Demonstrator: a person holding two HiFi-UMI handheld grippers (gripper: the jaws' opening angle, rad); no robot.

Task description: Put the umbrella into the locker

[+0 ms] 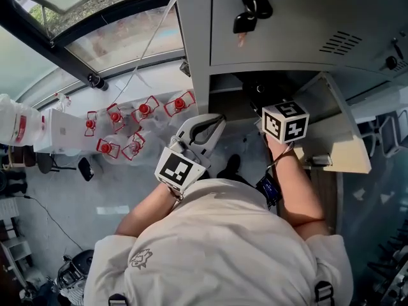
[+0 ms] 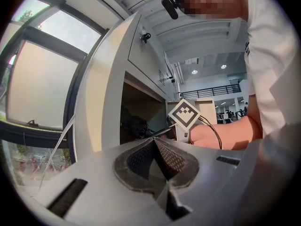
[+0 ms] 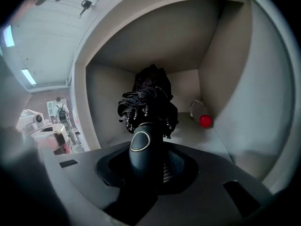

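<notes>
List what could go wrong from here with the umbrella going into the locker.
1. The umbrella is close to the red-capped bottle at the back right of the locker; pushing deeper could knock it.
2. The right gripper grips only the smooth, rounded handle; it might slip or twist on release.

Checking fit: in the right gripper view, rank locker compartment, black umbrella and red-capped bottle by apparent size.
1. Beige metal locker compartment.
2. Black folded umbrella, enlarged by nearness to the camera.
3. Clear plastic bottle with red cap, far back.
</notes>
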